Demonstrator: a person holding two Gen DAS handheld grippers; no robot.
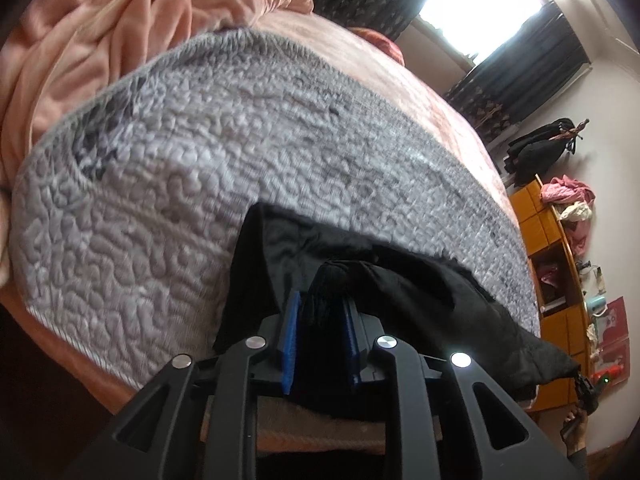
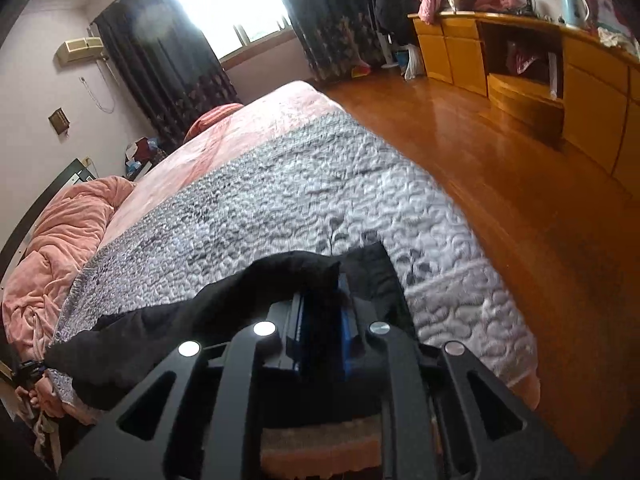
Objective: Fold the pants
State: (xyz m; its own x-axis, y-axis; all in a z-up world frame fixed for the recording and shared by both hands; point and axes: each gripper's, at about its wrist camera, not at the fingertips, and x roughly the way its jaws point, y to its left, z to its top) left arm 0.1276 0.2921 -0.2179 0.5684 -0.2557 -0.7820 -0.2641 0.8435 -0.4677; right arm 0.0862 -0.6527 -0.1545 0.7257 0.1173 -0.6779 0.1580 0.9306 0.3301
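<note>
The black pants (image 1: 420, 292) lie near the foot edge of a bed, on a grey quilted cover (image 1: 200, 184). My left gripper (image 1: 322, 300) is shut on a bunched fold of them, which sits between its blue pads (image 1: 290, 336). From there the cloth runs right to the far gripper at the frame edge. In the right wrist view the pants (image 2: 168, 328) stretch left across the grey cover (image 2: 280, 200). My right gripper (image 2: 322, 300) is shut on their other end, with dark fabric heaped over its fingertips.
A crumpled pink blanket (image 1: 100, 32) (image 2: 60, 248) lies at the head of the bed. A wooden floor (image 2: 500, 168) runs along the bed's right side. Beyond it stand yellow cabinets (image 2: 580, 92) with clothes piled on top. A bright window with dark curtains (image 2: 160, 60) is at the back.
</note>
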